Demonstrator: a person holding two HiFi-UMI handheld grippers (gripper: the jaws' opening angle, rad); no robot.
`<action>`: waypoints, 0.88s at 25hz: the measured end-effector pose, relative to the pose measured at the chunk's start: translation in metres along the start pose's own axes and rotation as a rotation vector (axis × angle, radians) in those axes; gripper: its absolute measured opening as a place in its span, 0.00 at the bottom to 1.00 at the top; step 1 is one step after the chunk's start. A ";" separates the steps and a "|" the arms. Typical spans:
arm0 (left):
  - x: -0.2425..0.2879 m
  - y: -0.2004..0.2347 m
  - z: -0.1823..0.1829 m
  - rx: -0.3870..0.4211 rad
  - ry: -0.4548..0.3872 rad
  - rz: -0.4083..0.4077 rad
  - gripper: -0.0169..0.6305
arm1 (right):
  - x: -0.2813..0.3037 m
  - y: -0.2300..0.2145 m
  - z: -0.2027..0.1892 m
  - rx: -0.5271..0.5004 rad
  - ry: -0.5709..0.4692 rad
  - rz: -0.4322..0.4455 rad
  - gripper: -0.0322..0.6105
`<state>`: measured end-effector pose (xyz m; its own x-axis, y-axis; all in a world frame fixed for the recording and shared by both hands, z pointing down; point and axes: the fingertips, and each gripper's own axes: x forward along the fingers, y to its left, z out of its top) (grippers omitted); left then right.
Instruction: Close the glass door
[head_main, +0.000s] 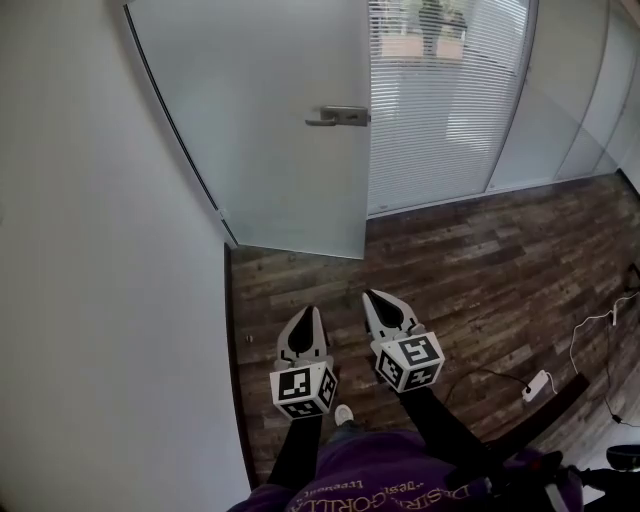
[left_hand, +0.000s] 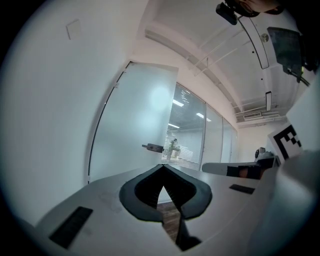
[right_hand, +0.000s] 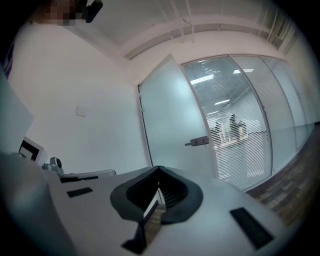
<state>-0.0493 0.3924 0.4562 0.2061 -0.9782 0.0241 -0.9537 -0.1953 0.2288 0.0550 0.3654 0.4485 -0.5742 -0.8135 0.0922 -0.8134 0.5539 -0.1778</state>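
Head view: the glass door stood open at upper centre, well ahead of the left gripper and right gripper. Left gripper view: jaws together, empty, facing the door. Right gripper view: jaws likewise together and empty, probably ready to push.

Lighting is even, cool, indoor and moderately bright. The white wall and the frosted glass door read pale. The wooden floor reads dark, with only faint shadows. A soft glare patch sits on the door in the left gripper view. Ceiling strips glow through the glazing. Both gripper views bow straight lines and go black at the corners. The left hand-held gripper and right hand-held gripper look soft in the foreground.
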 end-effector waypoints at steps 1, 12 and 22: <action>0.004 0.006 0.001 -0.001 0.000 -0.003 0.03 | 0.006 0.000 0.000 0.000 -0.002 -0.005 0.05; 0.033 0.052 -0.005 -0.035 0.025 -0.019 0.03 | 0.052 -0.001 -0.007 0.005 0.012 -0.069 0.05; 0.077 0.072 -0.008 -0.060 0.028 0.006 0.03 | 0.099 -0.023 -0.006 -0.004 0.033 -0.058 0.05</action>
<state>-0.1004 0.3037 0.4828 0.2074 -0.9769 0.0524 -0.9401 -0.1842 0.2869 0.0166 0.2733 0.4674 -0.5289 -0.8380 0.1344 -0.8456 0.5069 -0.1676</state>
